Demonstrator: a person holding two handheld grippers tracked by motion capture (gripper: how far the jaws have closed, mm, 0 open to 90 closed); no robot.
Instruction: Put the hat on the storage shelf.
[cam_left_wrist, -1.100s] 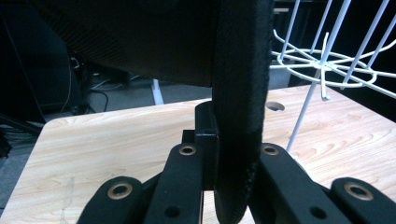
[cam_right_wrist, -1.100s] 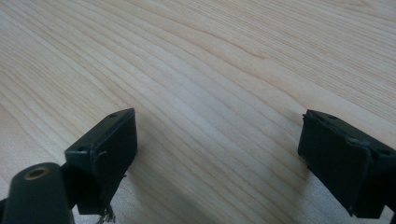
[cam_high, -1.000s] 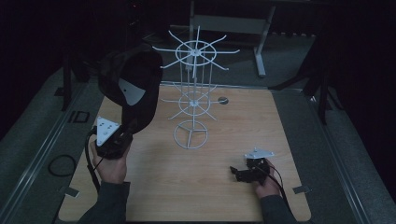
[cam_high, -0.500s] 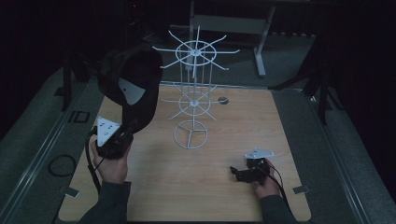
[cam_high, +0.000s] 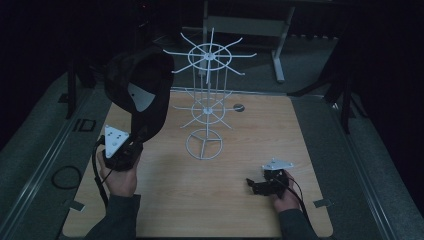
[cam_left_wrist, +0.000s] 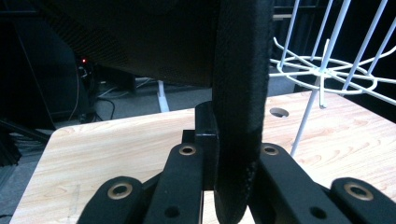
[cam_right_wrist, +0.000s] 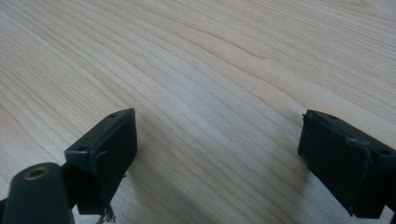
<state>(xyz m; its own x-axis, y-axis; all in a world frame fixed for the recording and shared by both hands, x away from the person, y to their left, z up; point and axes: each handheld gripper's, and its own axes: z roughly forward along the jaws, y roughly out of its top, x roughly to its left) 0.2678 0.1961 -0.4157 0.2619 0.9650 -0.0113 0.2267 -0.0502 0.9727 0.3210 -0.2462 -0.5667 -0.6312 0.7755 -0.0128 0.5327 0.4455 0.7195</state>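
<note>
A: Start at the left. Where is the cap (cam_high: 141, 90) relative to the wire rack (cam_high: 206, 107)?

B: Just left of the rack, lifted off the table (cam_high: 165, 200). The left claw (cam_high: 131, 145) sits below it, nearer the person than the rack's round foot, and pinches the cap's lower edge. In the left gripper view a thick black band (cam_left_wrist: 240, 107) of the cap stands between the two jaws, which press on it from both sides.

A: And its long axis?

B: It runs up and away from the claw, leaning slightly toward the rack's upper ring of hooks. The crown is level with that ring, apart from it, so the coming move looks like a short carry rightward onto a hook.

A: The other claw?

B: The right claw (cam_high: 257, 186) rests low on the table, right of the rack's foot and nearer the person, jaws spread with bare wood between them. The left hand is plainly the nearer one.

A: Any change from the earlier frames?

B: None I can see; cap and both hands sit as before.
</note>
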